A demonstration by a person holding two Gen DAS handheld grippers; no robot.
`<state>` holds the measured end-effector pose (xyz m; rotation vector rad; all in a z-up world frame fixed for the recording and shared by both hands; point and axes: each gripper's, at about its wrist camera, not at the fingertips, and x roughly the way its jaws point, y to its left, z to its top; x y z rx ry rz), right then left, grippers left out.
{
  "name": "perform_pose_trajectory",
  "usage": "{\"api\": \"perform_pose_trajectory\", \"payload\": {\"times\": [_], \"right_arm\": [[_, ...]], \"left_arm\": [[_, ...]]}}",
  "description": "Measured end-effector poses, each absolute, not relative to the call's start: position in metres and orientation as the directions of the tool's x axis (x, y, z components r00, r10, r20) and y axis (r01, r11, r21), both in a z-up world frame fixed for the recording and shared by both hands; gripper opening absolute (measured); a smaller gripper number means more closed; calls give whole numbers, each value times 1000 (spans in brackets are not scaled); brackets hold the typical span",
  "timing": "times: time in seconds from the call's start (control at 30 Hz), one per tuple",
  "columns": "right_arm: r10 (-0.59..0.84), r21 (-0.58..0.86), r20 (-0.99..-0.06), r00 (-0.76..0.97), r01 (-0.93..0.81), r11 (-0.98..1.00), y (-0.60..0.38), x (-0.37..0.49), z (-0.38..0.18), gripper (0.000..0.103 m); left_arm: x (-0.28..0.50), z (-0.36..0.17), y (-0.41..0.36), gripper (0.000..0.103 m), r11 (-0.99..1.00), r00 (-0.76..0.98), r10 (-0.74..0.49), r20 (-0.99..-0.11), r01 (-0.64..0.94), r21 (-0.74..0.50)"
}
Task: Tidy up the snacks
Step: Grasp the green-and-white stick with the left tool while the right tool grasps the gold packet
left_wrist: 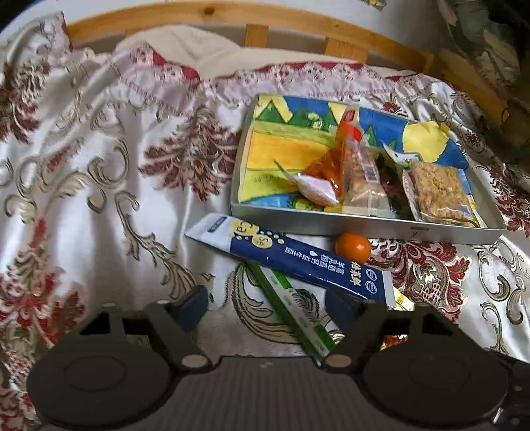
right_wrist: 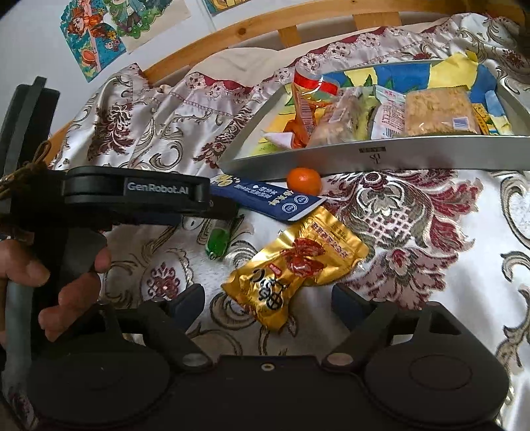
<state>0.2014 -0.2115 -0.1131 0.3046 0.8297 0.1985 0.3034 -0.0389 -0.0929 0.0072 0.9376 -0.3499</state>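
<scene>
A silver tray [left_wrist: 364,222] with a painted bottom holds several wrapped snacks; it also shows in the right wrist view [right_wrist: 414,159]. In front of it lie a small orange [left_wrist: 352,248], a blue and white packet [left_wrist: 291,258] and a green stick pack [left_wrist: 291,308]. My left gripper [left_wrist: 266,306] is open, its fingers either side of the green stick pack. My right gripper [right_wrist: 268,303] is open around the near end of a gold snack pouch [right_wrist: 294,265]. The orange [right_wrist: 304,180] and blue packet [right_wrist: 265,197] lie beyond it.
The patterned red and white cloth [left_wrist: 99,165] covers the whole surface. A wooden rail [left_wrist: 232,23] runs along the back. The left gripper's body [right_wrist: 132,192] and the hand holding it fill the left of the right wrist view.
</scene>
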Motion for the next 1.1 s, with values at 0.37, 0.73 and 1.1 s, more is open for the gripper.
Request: {"api": "perform_pose_trajectory", "payload": {"times": [0.37,0.73,1.1], "right_arm": [[204,241,-696,688,-44,970,-196,220,-128,71],[151,187,-716,681,-22,982,-193,209,-119,37],[160,260,-809,565,100,960,-227,156,-100,34]], "left_arm": [[320,-109,-31,27,925,454,-370,-811,256,-279],[302,-99,-29,24,936,390,-351,-851,175,-306],[241,-99,-46,22,948,277,-264,-924,249,-197]]}}
